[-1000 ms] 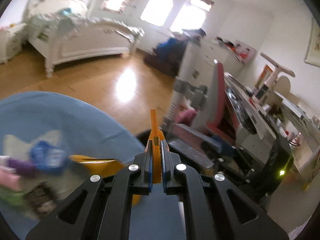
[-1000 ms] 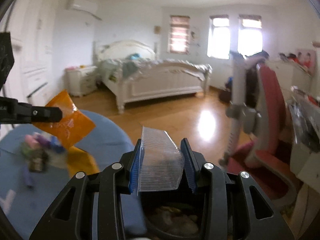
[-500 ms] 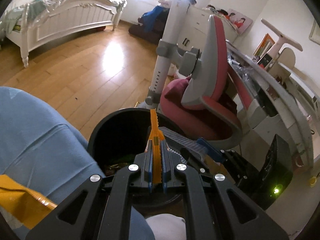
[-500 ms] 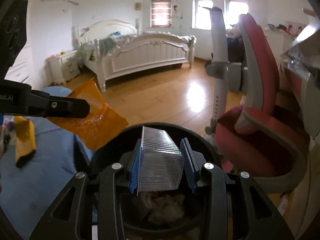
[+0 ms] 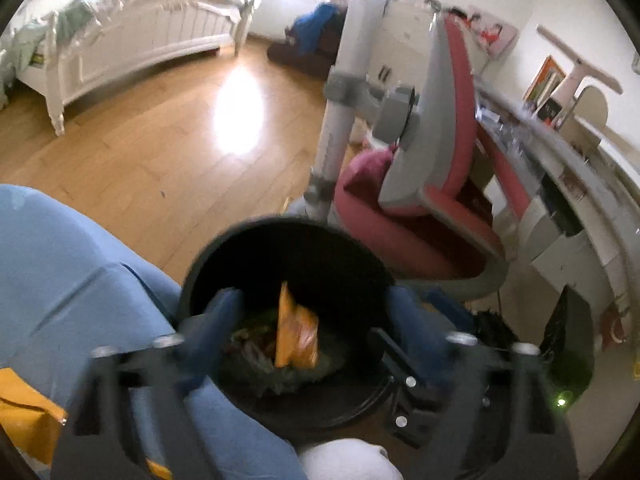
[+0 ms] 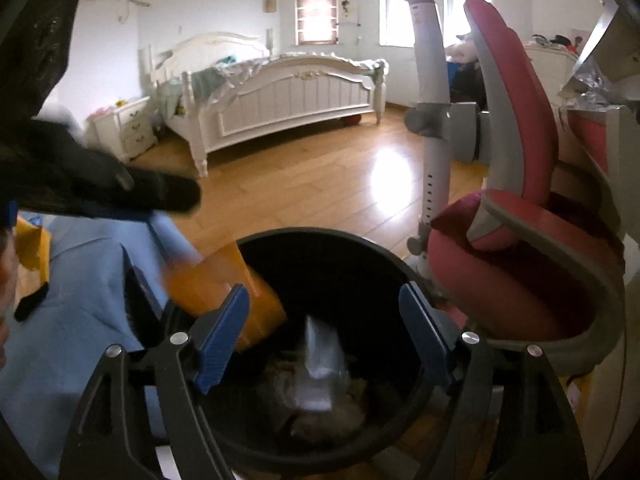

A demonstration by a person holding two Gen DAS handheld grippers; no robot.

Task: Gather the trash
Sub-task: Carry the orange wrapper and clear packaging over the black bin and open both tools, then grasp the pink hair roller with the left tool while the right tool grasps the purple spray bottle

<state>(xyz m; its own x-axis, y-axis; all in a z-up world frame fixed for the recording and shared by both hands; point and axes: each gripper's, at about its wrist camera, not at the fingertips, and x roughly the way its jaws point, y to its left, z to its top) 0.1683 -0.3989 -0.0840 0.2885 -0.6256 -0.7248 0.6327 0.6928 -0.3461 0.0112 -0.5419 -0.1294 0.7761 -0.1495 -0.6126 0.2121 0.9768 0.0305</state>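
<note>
- Both grippers hang over the black bin (image 5: 280,248), which stands on the wood floor between the blue cloth (image 5: 60,260) and the pink chair (image 5: 420,208).
- Left gripper (image 5: 316,320): jaws opening, wide apart, nothing pinched. The orange wrapper (image 5: 296,328) sits between the fingers but clear of both pads, at about 12 o'clock from the jaw gap, inside the bin on top of older rubbish.
- Right gripper (image 6: 324,320): jaws opening, pads not touching anything. The clear plastic piece (image 6: 320,364) is blurred, just below the gap at 6 o'clock, over the bin's contents; seemingly falling or just landed.
- In the right view the orange wrapper (image 6: 236,296) shows at the bin's rim at 9 o'clock, partly behind the left finger pad (image 6: 220,332).
- Progress, by my reading: these two pieces count as binned.
- Left to do: another orange wrapper (image 5: 24,412) lies on the blue cloth at 8 o'clock of the left view. Whether more rubbish remains out of frame, cannot tell.
</note>
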